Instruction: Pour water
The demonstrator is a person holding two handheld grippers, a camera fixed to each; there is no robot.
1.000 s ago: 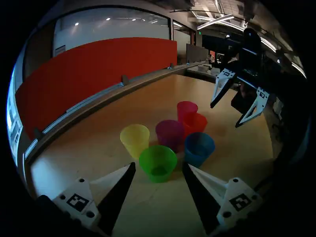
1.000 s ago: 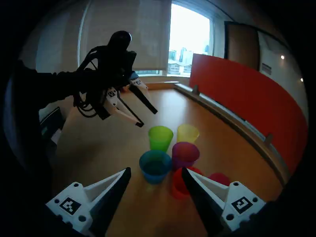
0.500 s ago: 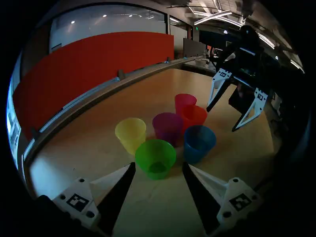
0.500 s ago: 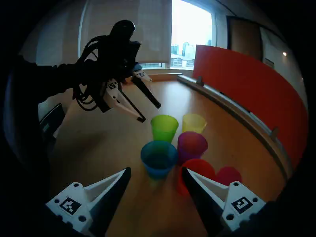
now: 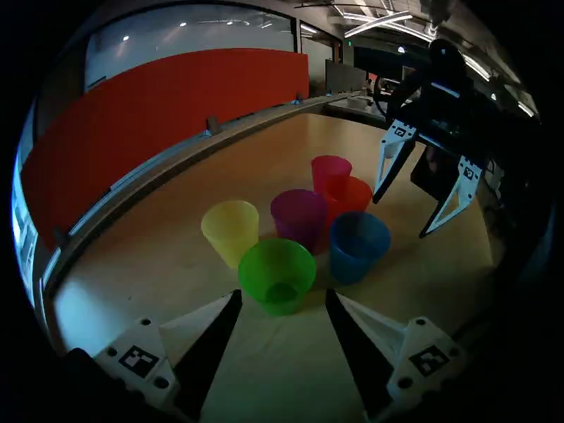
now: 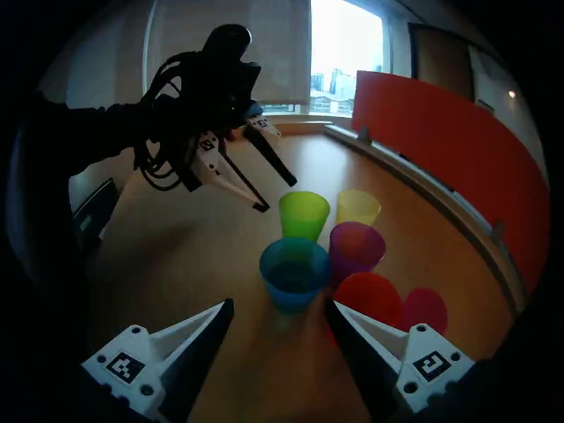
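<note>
Cups (image 5: 299,215), six in mixed colours, stand clustered upright on the table (image 5: 141,261). I see my left gripper (image 5: 283,295) spread wide and holding nothing, the green cup (image 5: 276,273) just ahead of its tips. My right gripper (image 6: 278,304) is equally wide and empty, facing the blue cup (image 6: 294,271).

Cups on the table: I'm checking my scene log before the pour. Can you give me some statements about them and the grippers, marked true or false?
Six cups stand on the table. True.
The yellow cup stands next to the green cup. True.
The left gripper is shut on the green cup. False: its fingers are open, not pressing it.
One cup lies on its side. False: all stand upright.
The right gripper is open and holds nothing. True.
</note>
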